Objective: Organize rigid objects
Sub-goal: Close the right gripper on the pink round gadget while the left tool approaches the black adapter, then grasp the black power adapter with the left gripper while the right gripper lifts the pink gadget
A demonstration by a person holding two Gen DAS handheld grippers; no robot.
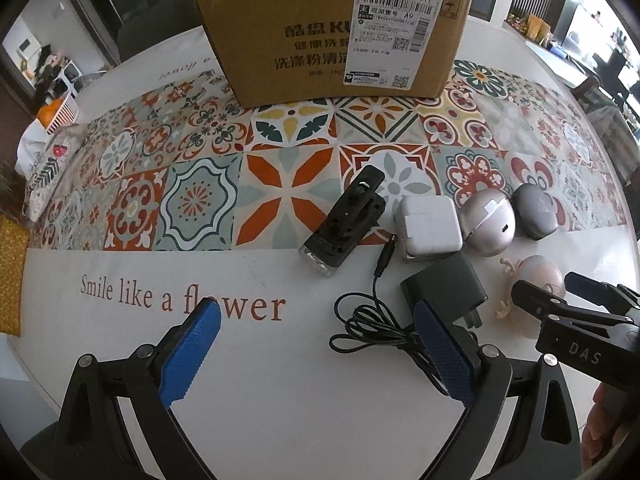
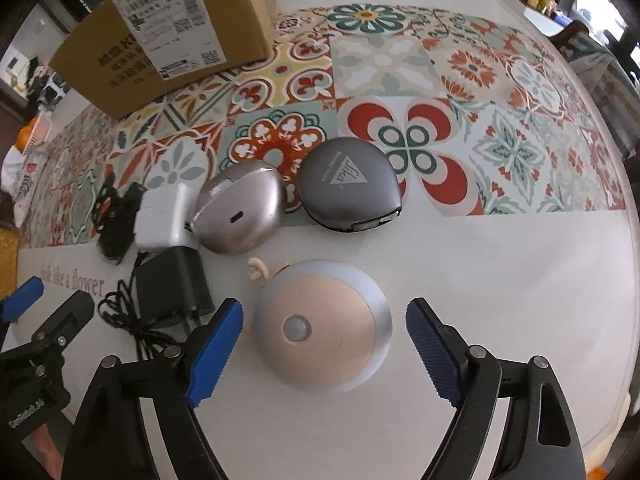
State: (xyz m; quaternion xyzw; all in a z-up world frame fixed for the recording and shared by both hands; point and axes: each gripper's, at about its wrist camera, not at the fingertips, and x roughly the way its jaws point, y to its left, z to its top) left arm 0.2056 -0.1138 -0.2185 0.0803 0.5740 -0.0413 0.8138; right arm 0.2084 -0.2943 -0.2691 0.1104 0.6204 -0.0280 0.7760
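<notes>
A round pink-and-silver dome light [image 2: 320, 312] lies on the white table edge between the jaws of my right gripper [image 2: 324, 346]. Both blue pads stand a little off its rim, so the gripper is open. My left gripper [image 1: 320, 344] hangs open over bare cloth, with a black adapter [image 1: 444, 284] and its coiled cable [image 1: 372, 320] just past its right finger. Behind them lie a white charger [image 1: 430, 226], a black clip mount [image 1: 344, 220], a silver egg-shaped case [image 2: 240, 208] and a dark grey case [image 2: 348, 188].
An open cardboard box [image 1: 332, 36] stands at the back on the patterned tablecloth [image 1: 288, 184]. The table's rounded edge [image 2: 624, 280] curves away on the right. Furniture and clutter show beyond the left side.
</notes>
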